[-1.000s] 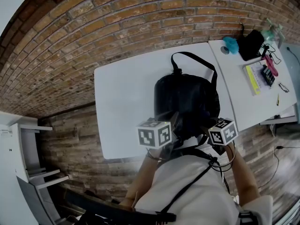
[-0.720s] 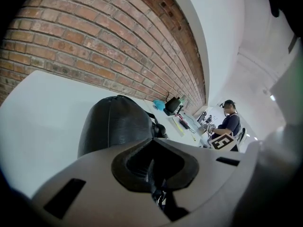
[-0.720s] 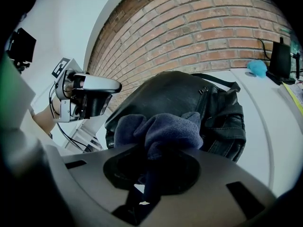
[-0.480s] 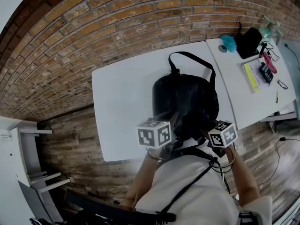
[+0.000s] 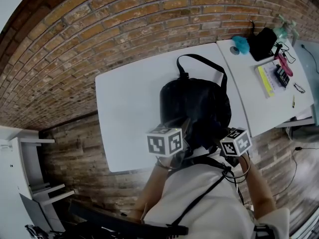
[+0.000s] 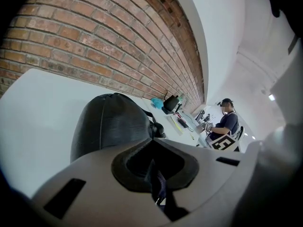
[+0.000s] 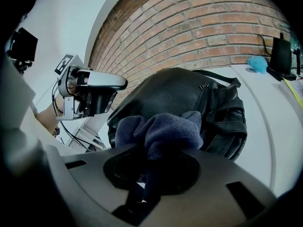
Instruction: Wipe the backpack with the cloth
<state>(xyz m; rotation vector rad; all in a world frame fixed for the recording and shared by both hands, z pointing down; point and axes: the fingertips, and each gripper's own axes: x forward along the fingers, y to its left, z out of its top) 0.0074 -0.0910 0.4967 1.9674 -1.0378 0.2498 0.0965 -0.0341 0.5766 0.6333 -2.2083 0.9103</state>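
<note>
— What's moved?
— Little. In the head view the backpack (image 5: 197, 103) on the white table (image 5: 129, 118) sits slightly further left in frame.
— Left gripper view?
— The left gripper (image 5: 178, 132) is closed on a thin dark fold (image 6: 156, 183), unidentifiable.
— Right gripper view?
— The right gripper (image 5: 224, 138) clamps the bunched blue cloth (image 7: 165, 129), just beside the backpack.
</note>
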